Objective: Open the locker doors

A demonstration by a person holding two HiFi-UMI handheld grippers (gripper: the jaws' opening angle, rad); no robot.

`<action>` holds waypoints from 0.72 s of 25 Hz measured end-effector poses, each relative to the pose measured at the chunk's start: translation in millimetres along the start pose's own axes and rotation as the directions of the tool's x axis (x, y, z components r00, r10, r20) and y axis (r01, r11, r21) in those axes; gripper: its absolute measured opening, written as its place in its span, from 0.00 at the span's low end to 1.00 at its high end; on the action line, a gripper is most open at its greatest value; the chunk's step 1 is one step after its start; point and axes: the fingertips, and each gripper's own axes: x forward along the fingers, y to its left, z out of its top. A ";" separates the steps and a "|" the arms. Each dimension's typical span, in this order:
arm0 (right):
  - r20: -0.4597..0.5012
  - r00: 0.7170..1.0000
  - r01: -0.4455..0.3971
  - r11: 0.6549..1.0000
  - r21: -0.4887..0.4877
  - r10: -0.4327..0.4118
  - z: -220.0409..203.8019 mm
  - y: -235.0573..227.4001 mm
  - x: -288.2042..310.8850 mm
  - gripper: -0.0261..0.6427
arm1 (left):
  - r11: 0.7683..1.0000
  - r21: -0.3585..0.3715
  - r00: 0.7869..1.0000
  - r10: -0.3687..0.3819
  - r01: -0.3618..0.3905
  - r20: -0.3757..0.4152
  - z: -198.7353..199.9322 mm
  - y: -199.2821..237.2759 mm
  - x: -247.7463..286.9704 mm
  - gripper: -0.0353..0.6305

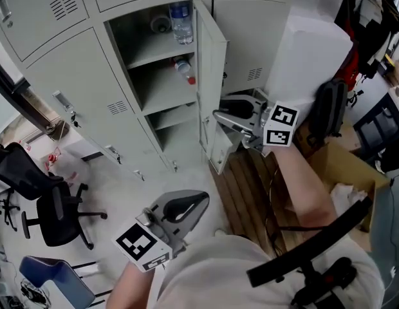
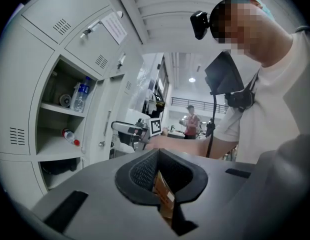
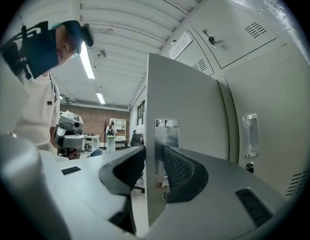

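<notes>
Grey lockers (image 1: pixel 51 76) line the wall, and one door (image 1: pixel 211 56) stands swung out, its free edge toward the person. Right claw (image 1: pixel 219 118) is clamped across that upright edge, hinge on the far side, so any pull runs outward. Left claw (image 1: pixel 186 205), jaws together, hangs well back, and the neighbouring doors are closed.

No legible text or numbers.
</notes>
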 end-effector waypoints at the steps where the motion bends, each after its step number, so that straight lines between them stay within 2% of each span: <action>1: 0.007 1.000 -0.027 1.000 0.002 0.027 -0.1 -1.8 -4.8 0.19 | 1.000 -0.001 1.000 0.011 -0.011 -0.004 -1.1 -2.6 6.1 0.07; 4: 0.028 0.995 -0.099 0.995 0.010 0.098 -0.5 -8.9 -20.1 0.19 | 0.999 -0.008 0.999 0.051 -0.051 -0.002 -3.7 -8.4 22.2 0.07; 9: 0.054 0.986 -0.159 0.987 0.022 0.158 -0.6 -21.2 -44.7 0.19 | 0.994 -0.028 0.994 0.106 -0.105 0.006 -7.6 -16.3 41.0 0.07; 18: 0.099 0.980 -0.180 0.983 0.038 0.176 -0.4 -32.4 -63.7 0.20 | 0.986 -0.054 0.988 0.153 -0.155 -0.030 -17.4 -24.9 59.6 0.07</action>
